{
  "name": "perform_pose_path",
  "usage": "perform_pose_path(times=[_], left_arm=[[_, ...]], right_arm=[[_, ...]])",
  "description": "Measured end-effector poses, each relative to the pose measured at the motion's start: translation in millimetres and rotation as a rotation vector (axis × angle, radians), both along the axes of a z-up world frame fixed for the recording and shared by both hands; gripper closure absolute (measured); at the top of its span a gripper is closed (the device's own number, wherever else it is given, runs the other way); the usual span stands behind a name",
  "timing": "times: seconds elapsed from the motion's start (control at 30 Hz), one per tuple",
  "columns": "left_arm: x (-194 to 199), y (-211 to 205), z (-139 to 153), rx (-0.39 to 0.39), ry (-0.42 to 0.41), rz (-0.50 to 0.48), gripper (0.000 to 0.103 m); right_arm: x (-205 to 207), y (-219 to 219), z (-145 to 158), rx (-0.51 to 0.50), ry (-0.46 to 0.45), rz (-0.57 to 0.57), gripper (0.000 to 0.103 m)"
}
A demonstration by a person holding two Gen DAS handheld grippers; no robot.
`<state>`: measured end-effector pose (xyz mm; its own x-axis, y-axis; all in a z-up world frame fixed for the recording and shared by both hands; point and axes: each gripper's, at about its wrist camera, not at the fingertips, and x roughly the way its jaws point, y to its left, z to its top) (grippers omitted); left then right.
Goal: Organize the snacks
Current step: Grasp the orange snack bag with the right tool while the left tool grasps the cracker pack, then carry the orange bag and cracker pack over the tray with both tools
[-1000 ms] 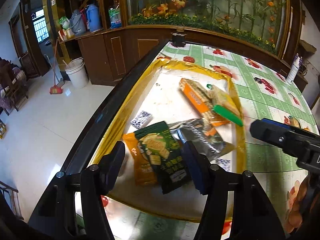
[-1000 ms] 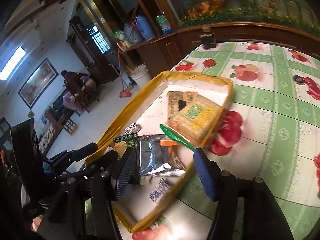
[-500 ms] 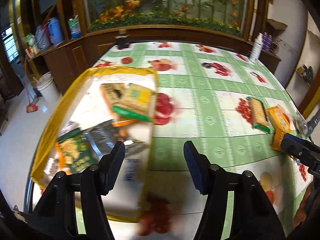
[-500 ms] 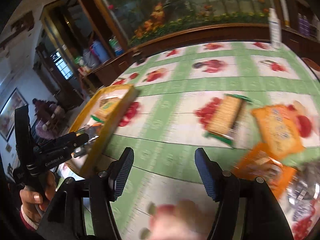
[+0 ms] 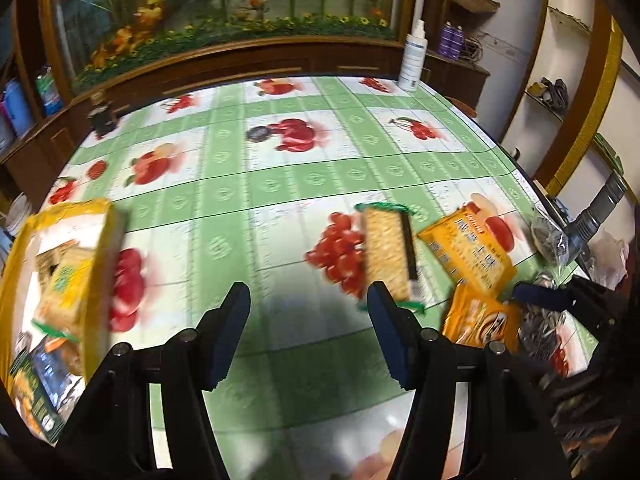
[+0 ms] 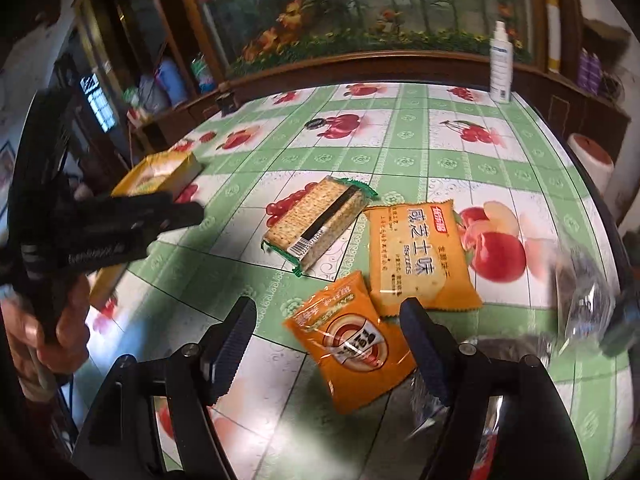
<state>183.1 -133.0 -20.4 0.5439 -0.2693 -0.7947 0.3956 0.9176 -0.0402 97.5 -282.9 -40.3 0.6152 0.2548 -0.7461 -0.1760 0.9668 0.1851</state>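
The right gripper (image 6: 328, 330) has its fingers opening, empty, above a small orange snack packet (image 6: 350, 346) on the surface (image 6: 400, 160); beyond lie a larger orange biscuit packet (image 6: 420, 256) and a cracker pack (image 6: 320, 222). The left gripper (image 5: 308, 312) fingers stand apart, empty; the yellow tray (image 5: 100, 264) sits to their left.

Readable text from my right wrist view: the larger orange biscuit packet (image 6: 420, 256), far of my right fingers, carries big white Chinese characters "咸芝士味" with "Biscuits" beside them and a small red brand patch I can't read. Clear cracker pack (image 6: 320, 222) to its left has a barcode, digits too small. Smaller orange packet (image 6: 352, 340), nearest: print illegible.
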Motion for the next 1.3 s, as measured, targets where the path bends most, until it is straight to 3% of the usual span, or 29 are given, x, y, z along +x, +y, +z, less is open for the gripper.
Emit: perform_pose_path(times=[0.3,0.4,0.53,0.67,0.8,0.83,0.9,0.93,0.97,1.0,1.3], left_arm=[[30.7,-55.3,-21.8,0.046,0.049,-0.062,0.043],[34.2,-67.9,-31.7,0.086,0.049,-0.068,0.043],[35.1,-73.6,-33.7,0.059,0.045,-0.077,0.039],[31.1,-81.1,-31.4,0.038,0.082,-0.154,0.039],[33.6,-89.6,-46.8,0.150,0.082,-0.128,0.038],[33.6,-85.7,-48.0,0.119,0.073,-0.122,0.045],[32.1,-81.0,-47.0,0.119,0.054,-0.114,0.059],[31.6,-78.1,-46.7,0.122,0.056,-0.112,0.059],[31.2,-73.9,-46.3,0.112,0.062,-0.112,0.059],[30.3,-70.0,-46.2,0.113,0.059,-0.106,0.059],[2.8,5.0,-27.7,0.100,0.001,0.056,0.059]], right_arm=[[14.6,13.4,-29.1,-0.175,0.087,0.136,0.026],[17.1,11.4,-35.5,-0.168,0.113,0.154,0.024],[15.4,11.2,-35.7,-0.169,0.105,0.171,0.024],[14.2,9.4,-34.6,-0.152,0.098,0.159,0.026],[13.8,6.4,-33.7,-0.125,0.101,0.139,0.026],[13.4,6.7,-33.4,-0.125,0.100,0.136,0.026],[12.3,7.4,-33.0,-0.143,0.096,0.123,0.039],[11.1,7.4,-32.5,-0.157,0.092,0.111,0.045],[10.1,6.5,-31.6,-0.159,0.090,0.099,0.062],[9.1,4.5,-30.3,-0.144,0.091,0.088,0.065],[-10.0,1.5,-16.2,0.001,0.063,0.032,0.068]])
